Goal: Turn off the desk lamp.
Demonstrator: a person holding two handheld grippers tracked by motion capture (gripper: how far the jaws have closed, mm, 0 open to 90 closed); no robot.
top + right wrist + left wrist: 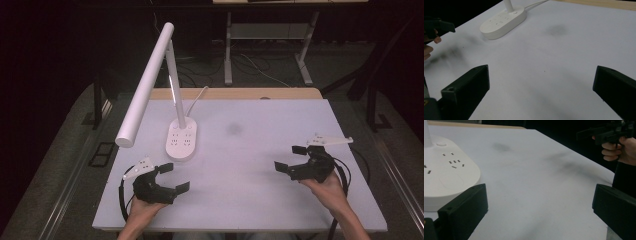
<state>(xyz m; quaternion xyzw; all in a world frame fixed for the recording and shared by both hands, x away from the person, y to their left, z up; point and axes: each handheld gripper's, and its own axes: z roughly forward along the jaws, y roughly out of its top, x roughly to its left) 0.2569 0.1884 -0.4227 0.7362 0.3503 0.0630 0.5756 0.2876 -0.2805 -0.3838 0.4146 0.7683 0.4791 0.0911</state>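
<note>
White and smooth, the plastic desk lamp (172,90) stands on the pale table top (260,165), at the far left part. Its oval base with little plug holes (181,142) sits flat, and its long round tube head (145,85) leans out over the left edge. Your left gripper (175,177) is near the base, just in front of it, not touching. Its jaws are spread wide with nothing between them. Your right gripper (291,158) is well apart, over on the right side, jaws also spread and holding nothing. I think you are just at the start, with the lamp not yet touched. Next, bring your left gripper up to the lamp's thin upright post (176,95), and close gently so it does not tip.
</note>
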